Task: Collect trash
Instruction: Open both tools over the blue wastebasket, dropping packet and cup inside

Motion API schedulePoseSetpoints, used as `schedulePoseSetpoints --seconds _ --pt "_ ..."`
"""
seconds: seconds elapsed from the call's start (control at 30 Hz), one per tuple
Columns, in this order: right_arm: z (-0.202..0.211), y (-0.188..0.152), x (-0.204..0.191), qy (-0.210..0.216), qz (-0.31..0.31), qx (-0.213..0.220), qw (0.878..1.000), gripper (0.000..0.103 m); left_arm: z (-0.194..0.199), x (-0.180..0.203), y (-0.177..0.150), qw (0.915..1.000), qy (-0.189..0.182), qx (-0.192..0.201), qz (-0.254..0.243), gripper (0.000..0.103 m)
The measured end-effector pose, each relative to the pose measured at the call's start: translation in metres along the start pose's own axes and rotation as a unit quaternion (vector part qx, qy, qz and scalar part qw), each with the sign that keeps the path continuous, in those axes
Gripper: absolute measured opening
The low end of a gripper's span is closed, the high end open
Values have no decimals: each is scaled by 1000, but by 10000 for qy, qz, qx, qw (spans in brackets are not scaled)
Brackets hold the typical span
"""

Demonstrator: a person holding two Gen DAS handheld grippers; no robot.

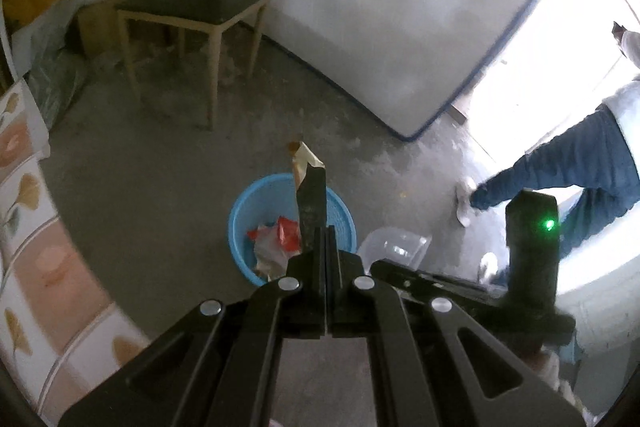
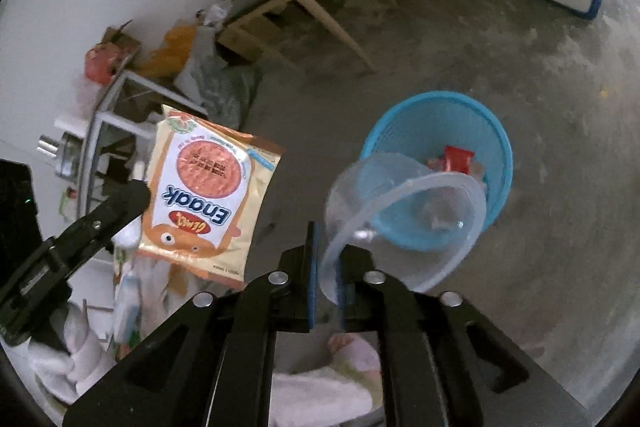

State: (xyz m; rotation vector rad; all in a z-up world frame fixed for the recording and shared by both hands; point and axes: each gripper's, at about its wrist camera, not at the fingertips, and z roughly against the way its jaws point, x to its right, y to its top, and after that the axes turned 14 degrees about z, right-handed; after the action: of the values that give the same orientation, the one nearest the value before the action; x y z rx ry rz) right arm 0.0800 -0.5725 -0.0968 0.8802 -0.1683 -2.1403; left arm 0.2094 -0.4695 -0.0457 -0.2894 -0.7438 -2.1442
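Observation:
My left gripper (image 1: 326, 239) is shut on a beige and orange snack packet (image 1: 306, 157), held edge-on above the blue mesh basket (image 1: 240, 219) on the floor. In the right wrist view the same packet (image 2: 204, 187) hangs flat from the left gripper (image 2: 136, 195) at the left. My right gripper (image 2: 328, 259) has the rim of a clear plastic bowl (image 2: 404, 211) between its pads, tilted over the near side of the basket (image 2: 496, 147). Red and white wrappers lie inside the basket. The bowl (image 1: 394, 243) and right gripper (image 1: 380, 267) also show in the left wrist view.
A wooden chair (image 1: 196, 3) with a dark seat stands behind the basket. A white mattress (image 1: 400, 27) with blue edging leans at the back. A person's legs in blue trousers (image 1: 560, 179) stand at the right. Bags and boxes (image 2: 120, 59) crowd the corner; a patterned cloth (image 1: 40, 227) lies left.

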Motion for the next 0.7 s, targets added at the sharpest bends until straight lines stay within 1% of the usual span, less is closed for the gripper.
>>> schedulePoseSetpoints --seconds 0.03,0.07,0.1,0.13,0.17,0.23,0.33,0.4,0.47,0.57,0.6,0.63,0.67,0.7 --pt "-8 4 5 19 -91 -15 10000 32 -13 -1 6 10000 57 12 71 6" --pt "-18 7 14 71 -156 -44 9998 54 -23 -2 11 9998 105 -30 158 22" --pt "-26 11 21 58 -171 -52 9998 58 -33 -5 14 9994 183 -62 274 43" --pt "-37 13 32 -83 -177 -12 9998 58 -36 -6 12 9990 256 -38 361 46" --pt "-49 14 38 -185 -136 -51 9997 58 -40 -11 11 9984 334 31 460 46" --pt "-67 9 54 -393 -228 -220 9987 59 -42 -17 8 9978 368 38 543 47" --pt "-73 -4 69 -217 -400 -253 9986 58 -35 -25 1 9979 289 34 584 48" --pt "-74 -6 71 -230 -290 -232 9990 58 -24 -30 0 9978 315 136 565 50" --pt "-74 -2 74 -219 -223 -239 9992 59 -10 -33 0 9974 346 273 564 51" --pt "-76 7 79 -163 -273 -221 9993 60 25 -32 -6 9963 288 580 565 52" --pt "-79 12 81 -132 -300 -221 9992 62 40 -31 -9 9955 284 729 538 53" --pt "-81 15 82 -94 -311 -258 9991 69 51 -31 -11 9950 278 825 499 56" --pt "-87 16 85 -94 -313 -323 9989 72 69 -29 -17 9938 259 997 417 59" --pt "-94 18 88 -251 -320 -471 9981 72 80 -27 -22 9928 279 1100 376 62"
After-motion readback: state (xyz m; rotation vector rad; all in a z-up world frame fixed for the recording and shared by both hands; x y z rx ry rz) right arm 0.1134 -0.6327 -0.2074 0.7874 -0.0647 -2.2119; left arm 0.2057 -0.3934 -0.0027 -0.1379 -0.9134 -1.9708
